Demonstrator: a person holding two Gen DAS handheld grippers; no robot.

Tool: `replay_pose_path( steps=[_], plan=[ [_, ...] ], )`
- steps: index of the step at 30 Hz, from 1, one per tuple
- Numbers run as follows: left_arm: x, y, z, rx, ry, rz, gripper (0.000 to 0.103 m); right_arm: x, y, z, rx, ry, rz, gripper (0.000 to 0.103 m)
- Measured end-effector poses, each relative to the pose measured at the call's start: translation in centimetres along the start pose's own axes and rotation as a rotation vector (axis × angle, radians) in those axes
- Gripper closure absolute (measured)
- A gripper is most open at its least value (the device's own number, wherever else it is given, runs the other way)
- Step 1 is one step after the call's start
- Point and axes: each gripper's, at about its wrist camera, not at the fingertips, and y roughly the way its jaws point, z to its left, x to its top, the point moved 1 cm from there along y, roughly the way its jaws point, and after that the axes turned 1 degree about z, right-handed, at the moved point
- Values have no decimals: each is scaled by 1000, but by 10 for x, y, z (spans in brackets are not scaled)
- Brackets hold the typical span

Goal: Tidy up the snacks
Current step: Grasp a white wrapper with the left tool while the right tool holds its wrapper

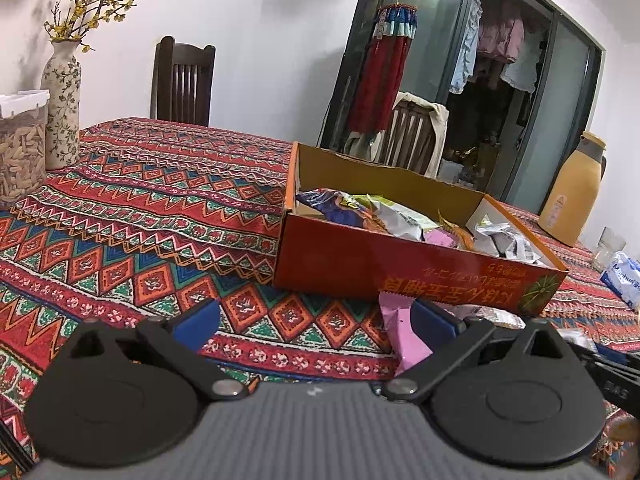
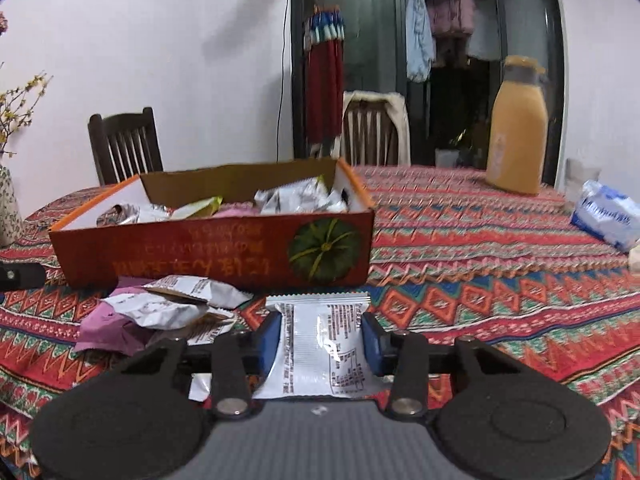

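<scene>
The step in hand looks like a pick: the right gripper (image 2: pixel 320 338) has its two blue pads closed on a flat white plastic snack packet with dark printed text (image 2: pixel 320 344), which sits between them just in front of the red cardboard box with a green pumpkin picture (image 2: pixel 216 252). I cannot tell if the packet is already lifted off the red patterned tablecloth (image 2: pixel 480 288) or rests on it. The box is open at the top and already holds many wrappers, so I judge the task is well advanced but not finished. Beside the held packet, near the front wall of the box, a small heap of loose white and pink wrappers (image 2: pixel 160 312) waits on the cloth. The next move, I think, calls for raising the packet above the front wall of the box, carrying it over the opening, and only then releasing it. The left gripper (image 1: pixel 316 326) has its fingers wide open and grips nothing; a pink wrapper (image 1: pixel 396 332) lies just beside its right pad, before the box. The left wrist view looks down into the box and shows the purple, yellow and silver packets inside, also a floral ceramic vase with yellow flowers (image 1: pixel 62 96) and a clear jar of seeds (image 1: pixel 22 148) far from the box. The right wrist view alone shows the grip itself.
</scene>
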Motion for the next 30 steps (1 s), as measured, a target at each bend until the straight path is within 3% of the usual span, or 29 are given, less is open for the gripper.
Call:
replay_pose_path(
  steps=[9,22,26,30],
  plan=[
    [-1,5,-2,40,12,17,0,-2,-13,-21,-51,-25,-75,61],
    [-10,-7,-21,106,75,40,0,-8,-15,-21,60,-33,-99,61],
    [-13,-15,-33,68,62,72,0,-8,-16,-21,74,-30,-113,61],
    [-19,-25,-56,11,111,92,0,-9,-18,-21,81,-31,-124,61]
  ],
)
